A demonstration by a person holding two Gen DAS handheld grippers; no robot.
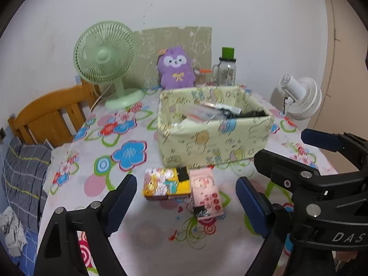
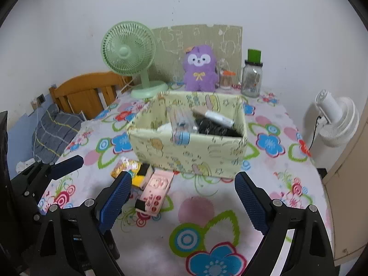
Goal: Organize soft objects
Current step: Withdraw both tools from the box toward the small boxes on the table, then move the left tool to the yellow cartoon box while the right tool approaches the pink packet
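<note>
From the left wrist camera, the left gripper (image 1: 186, 197) hangs over the near part of the flower-printed tablecloth (image 1: 138, 230), its blue-padded jaws wide apart with nothing between the pads. Ahead of it, toward the middle of the tabletop, lie a yellow cartoon-printed packet (image 1: 164, 184) and, touching it on the right, a flat pink packet (image 1: 207, 191). Just behind them stands the pale green printed fabric box (image 1: 214, 142), with assorted items inside. At the far edge sit a purple plush owl (image 1: 176, 69), a green desk fan (image 1: 105, 57) and a clear glass jar with a green lid (image 1: 226, 69). The right gripper (image 1: 322, 147) shows at the right.

From the right wrist camera, the right gripper (image 2: 182, 197) gapes wide and empty over the tablecloth, the pink packet just inside its left finger (image 2: 115, 202).
</note>
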